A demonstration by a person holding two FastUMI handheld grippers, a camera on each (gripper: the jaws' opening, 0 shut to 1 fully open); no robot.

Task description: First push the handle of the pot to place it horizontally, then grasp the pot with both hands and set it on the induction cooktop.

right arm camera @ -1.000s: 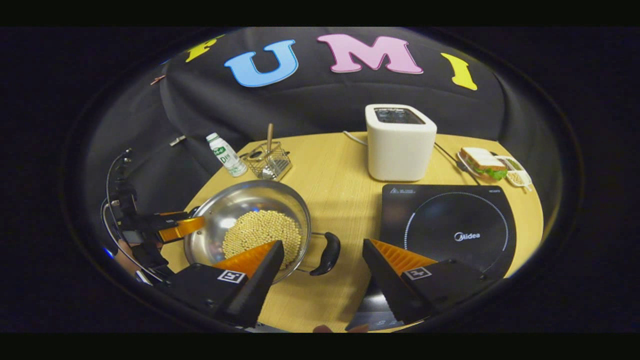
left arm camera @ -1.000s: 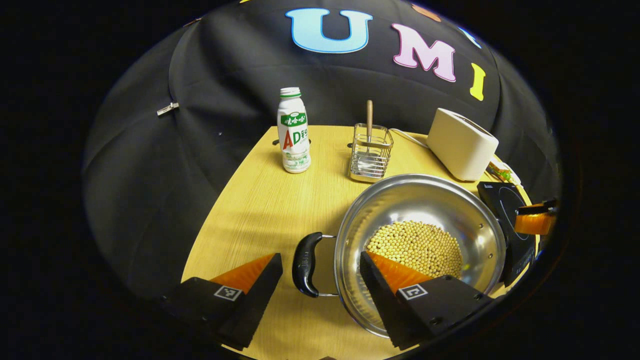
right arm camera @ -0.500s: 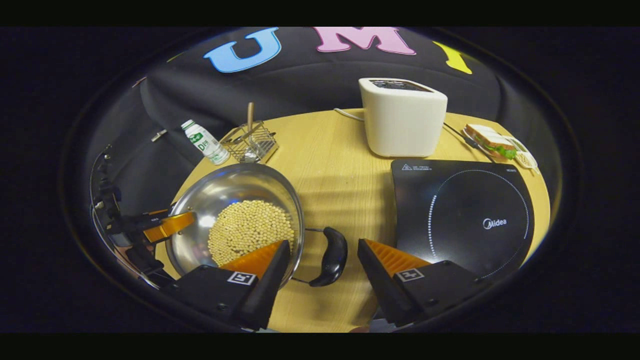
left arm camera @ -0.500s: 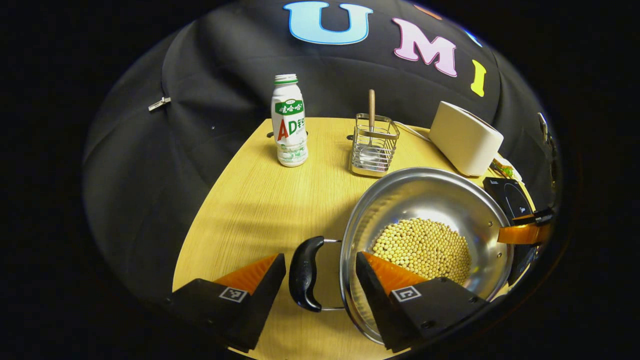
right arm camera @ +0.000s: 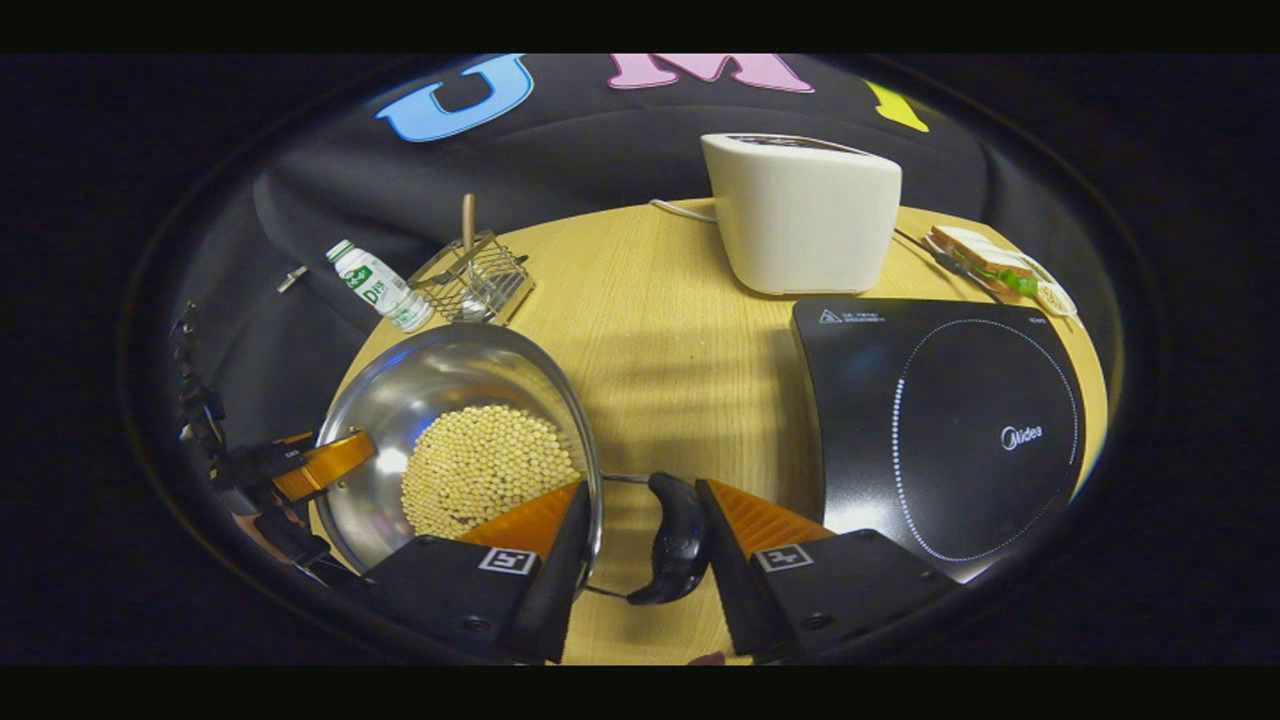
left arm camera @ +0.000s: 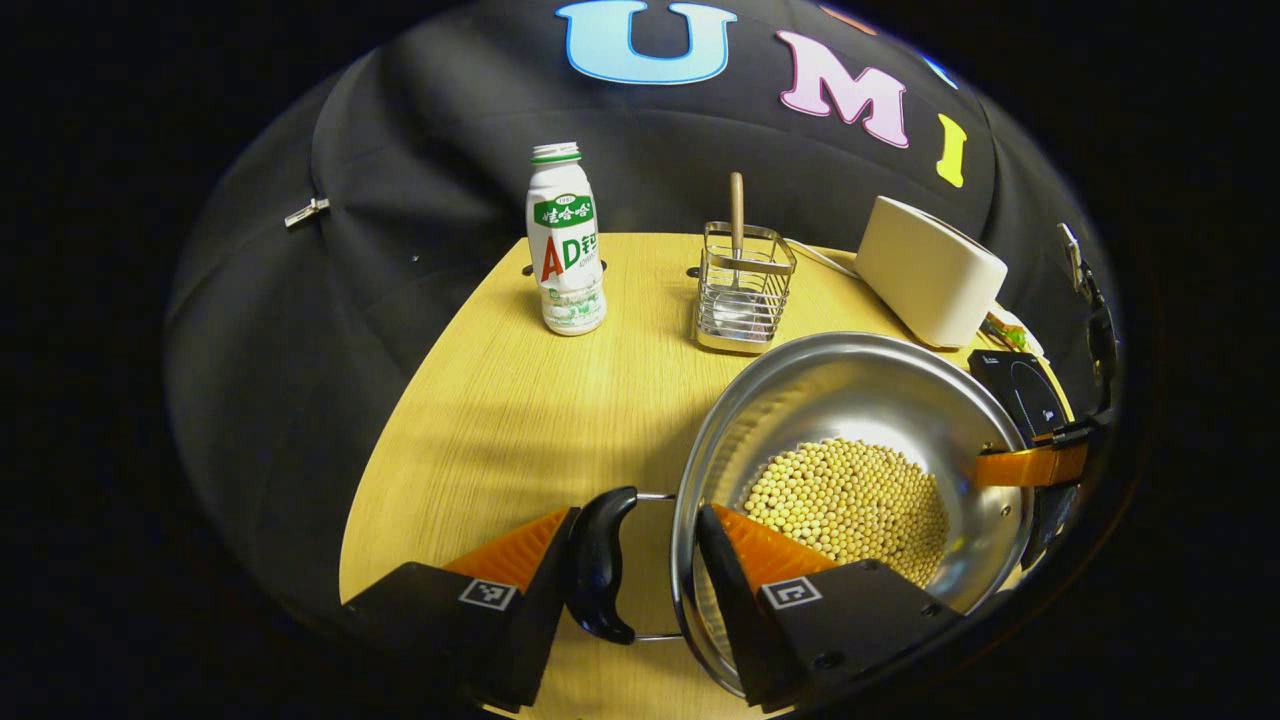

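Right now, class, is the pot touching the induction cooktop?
Apart. The right gripper view shows a wide strip of bare table between the pot and the induction cooktop.

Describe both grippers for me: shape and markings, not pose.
The left gripper and the right gripper match. Each has two wedge-shaped fingers that taper toward the tip, with ribbed inner faces. Every finger's blocky base carries a small square black-and-white marker, and screw heads show near the base.
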